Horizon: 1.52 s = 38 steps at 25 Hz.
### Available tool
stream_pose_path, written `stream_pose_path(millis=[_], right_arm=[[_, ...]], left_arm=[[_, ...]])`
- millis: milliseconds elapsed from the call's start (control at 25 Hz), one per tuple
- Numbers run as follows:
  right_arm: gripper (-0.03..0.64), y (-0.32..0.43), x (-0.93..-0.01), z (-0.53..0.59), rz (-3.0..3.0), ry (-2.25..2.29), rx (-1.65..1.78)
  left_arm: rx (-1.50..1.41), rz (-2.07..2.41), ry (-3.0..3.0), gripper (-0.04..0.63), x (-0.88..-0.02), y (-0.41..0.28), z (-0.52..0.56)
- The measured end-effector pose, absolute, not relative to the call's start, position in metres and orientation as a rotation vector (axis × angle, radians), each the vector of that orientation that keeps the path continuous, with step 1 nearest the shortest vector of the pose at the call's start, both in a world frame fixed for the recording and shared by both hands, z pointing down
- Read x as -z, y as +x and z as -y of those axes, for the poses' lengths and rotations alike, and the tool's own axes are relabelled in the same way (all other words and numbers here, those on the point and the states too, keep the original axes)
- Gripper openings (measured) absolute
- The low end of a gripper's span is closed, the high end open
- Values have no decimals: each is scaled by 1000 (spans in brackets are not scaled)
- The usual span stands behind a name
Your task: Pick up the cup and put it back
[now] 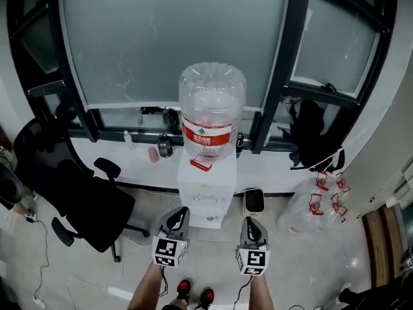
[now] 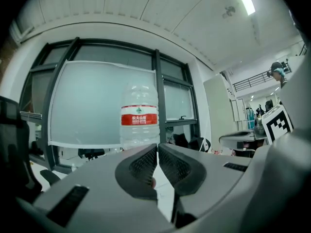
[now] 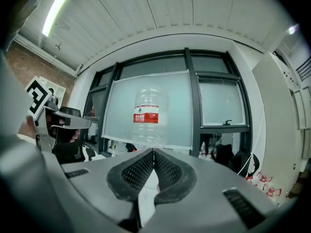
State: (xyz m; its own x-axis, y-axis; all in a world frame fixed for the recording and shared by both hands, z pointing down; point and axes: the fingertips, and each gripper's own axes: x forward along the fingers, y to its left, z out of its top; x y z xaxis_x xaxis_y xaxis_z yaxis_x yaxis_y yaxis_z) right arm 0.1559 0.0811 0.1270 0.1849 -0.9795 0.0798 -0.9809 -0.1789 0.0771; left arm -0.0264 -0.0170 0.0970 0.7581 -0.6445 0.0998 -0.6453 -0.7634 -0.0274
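While both grippers hang level and side by side, neither carries anything. Left gripper (image 1: 178,213): jaws pressed together, tips touching, nothing between them in its own view. Right gripper (image 1: 251,225): the same, pads closed on each other, empty.

Straight ahead of both stands a white water dispenser (image 1: 206,187) with a large clear bottle (image 1: 212,108) on top, red label facing the grippers. Both gripper views look along the closed jaws at that bottle.

Cup: not positively found. Ahead and left of the left gripper, on the white sill (image 1: 122,161) behind the dispenser, sits a small pinkish container (image 1: 153,154). It may be the cup, but it is too small to tell. It is well apart from both grippers.

Further left of the left gripper is a black office chair (image 1: 77,196). To the right of the right gripper, on the floor, lies a clear plastic bag (image 1: 310,205) with red print.

Progress, as a judgement: no lift is under way. With closed, empty jaws and no cup near them, either the pick-up has not begun or the cup is already set back. These views do not settle which.
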Motion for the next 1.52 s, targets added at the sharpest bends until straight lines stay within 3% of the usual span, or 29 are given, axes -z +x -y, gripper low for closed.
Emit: stream_pose_path(millis=[560,1520], right_arm=[[18,123,-81,-151,1942,2309,67],[17,122,-81,-160,1964,2317,70]], left_arm=[[-205,1136,2922,29,-69,-76,-38],[-193,1109,2929,29,-68,-67,-57]])
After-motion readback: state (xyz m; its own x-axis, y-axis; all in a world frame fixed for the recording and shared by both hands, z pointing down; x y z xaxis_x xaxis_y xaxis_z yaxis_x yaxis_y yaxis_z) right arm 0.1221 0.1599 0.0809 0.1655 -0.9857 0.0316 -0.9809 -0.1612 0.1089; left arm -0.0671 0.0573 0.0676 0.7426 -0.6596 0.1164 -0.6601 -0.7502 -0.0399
